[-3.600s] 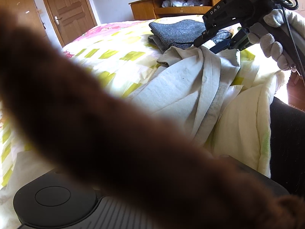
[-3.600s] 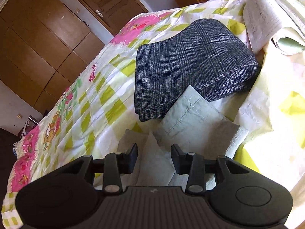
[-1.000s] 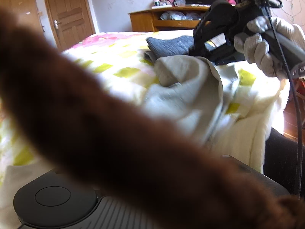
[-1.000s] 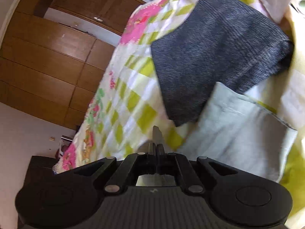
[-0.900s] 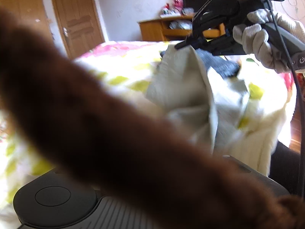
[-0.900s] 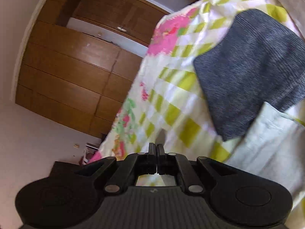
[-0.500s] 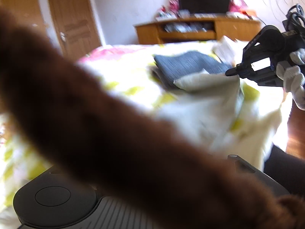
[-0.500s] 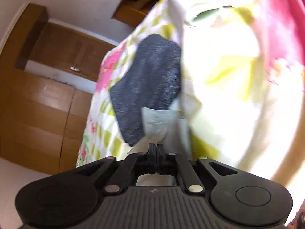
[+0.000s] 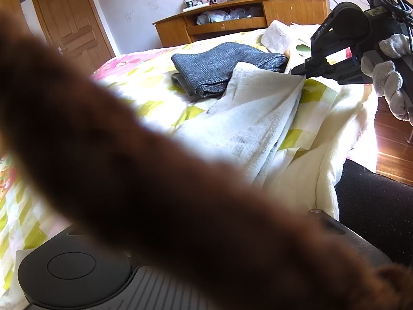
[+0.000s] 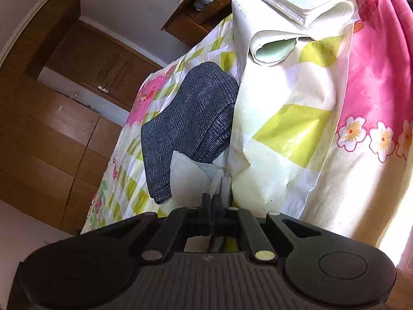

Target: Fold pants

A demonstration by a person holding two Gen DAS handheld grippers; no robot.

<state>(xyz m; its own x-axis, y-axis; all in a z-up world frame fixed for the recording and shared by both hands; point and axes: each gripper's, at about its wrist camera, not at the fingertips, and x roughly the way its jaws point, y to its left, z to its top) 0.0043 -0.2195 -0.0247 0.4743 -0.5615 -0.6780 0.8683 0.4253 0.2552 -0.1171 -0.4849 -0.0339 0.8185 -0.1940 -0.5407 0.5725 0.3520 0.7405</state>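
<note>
**Inspector:** Item under task: pale grey pants [image 9: 258, 118], lying on the bed [image 9: 144, 95] across a checked bedspread, one end draped toward the near edge. Judged light, soft and limp; the cloth will sag and crease wherever it is not supported, and it shows no stiffness. It is not fragile. Some slip on the bedspread is likely.

**Assistant:** Where should it be held?

**Inspector:** At corners and hems, where the layers bunch thick enough to pinch. One hold alone will leave the rest trailing.

**Assistant:** State of the right tool?

**Inspector:** The right tool [image 10: 212, 198] is pressed closed on a bunched corner of the pants [image 10: 191, 178]. The left wrist view confirms it: the right tool [image 9: 299, 71], held by a gloved hand [image 9: 387, 82], pinches the far upper corner, and the cloth runs taut from there down to the bed. That corner sits just beside a folded dark grey garment [image 9: 222, 64], partly overlapping it.

**Assistant:** And the left tool?

**Inspector:** Cannot tell. A blurred brown shape [image 9: 129, 168] covers its fingers. The pants lie ahead of it and to its right.
</note>
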